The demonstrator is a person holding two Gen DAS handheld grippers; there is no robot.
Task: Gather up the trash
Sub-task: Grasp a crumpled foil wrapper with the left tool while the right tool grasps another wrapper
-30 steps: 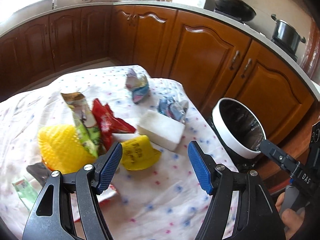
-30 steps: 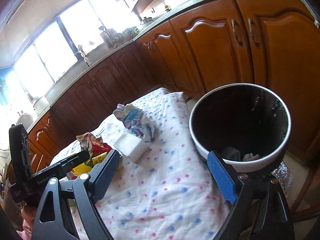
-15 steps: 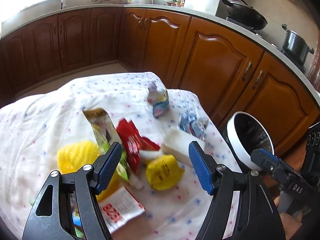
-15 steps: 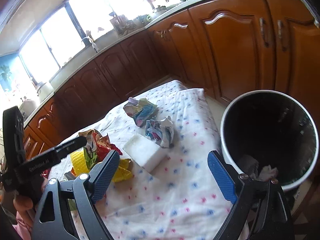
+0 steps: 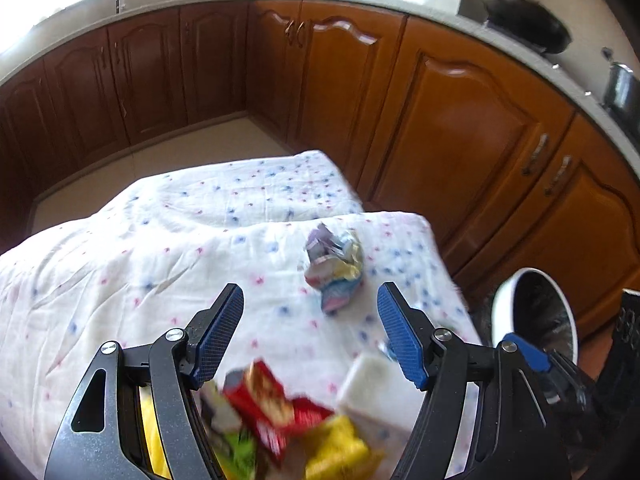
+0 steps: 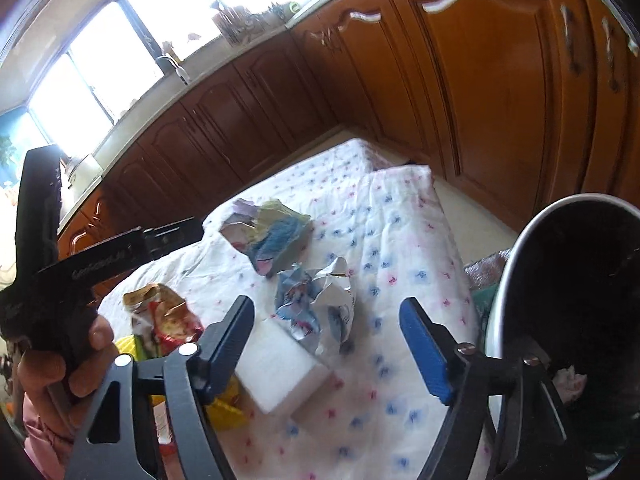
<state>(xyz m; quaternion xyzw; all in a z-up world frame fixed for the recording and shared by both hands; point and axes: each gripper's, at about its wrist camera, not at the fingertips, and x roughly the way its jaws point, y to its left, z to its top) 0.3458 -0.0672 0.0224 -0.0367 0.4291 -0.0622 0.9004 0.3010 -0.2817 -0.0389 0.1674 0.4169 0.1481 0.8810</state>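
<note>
My left gripper (image 5: 309, 290) stands open above the cloth-covered table (image 5: 168, 264), its tips just short of a crumpled pastel wrapper (image 5: 334, 268). Beneath its fingers lie a red wrapper (image 5: 272, 404), a yellow wrapper (image 5: 340, 448) and a white foam block (image 5: 372, 384). In the right wrist view my right gripper (image 6: 326, 305) hovers over a crumpled silver-blue foil wrapper (image 6: 316, 300). Its jaws are closing with the foil between them, and the pads do not touch it. The pastel wrapper (image 6: 268, 232) lies just behind, the foam block (image 6: 280, 368) in front.
A white-rimmed trash bin (image 6: 504, 280) with scraps inside stands off the table's right edge, also in the left wrist view as the bin (image 5: 504, 292). Wooden kitchen cabinets (image 5: 440, 120) wrap around behind. A hand (image 6: 72, 360) holds the left gripper at left.
The left gripper moved forward over the trash pile toward the pastel wrapper. The right gripper swung left, away from the bin and over the foil wrapper, and its jaws narrowed.
</note>
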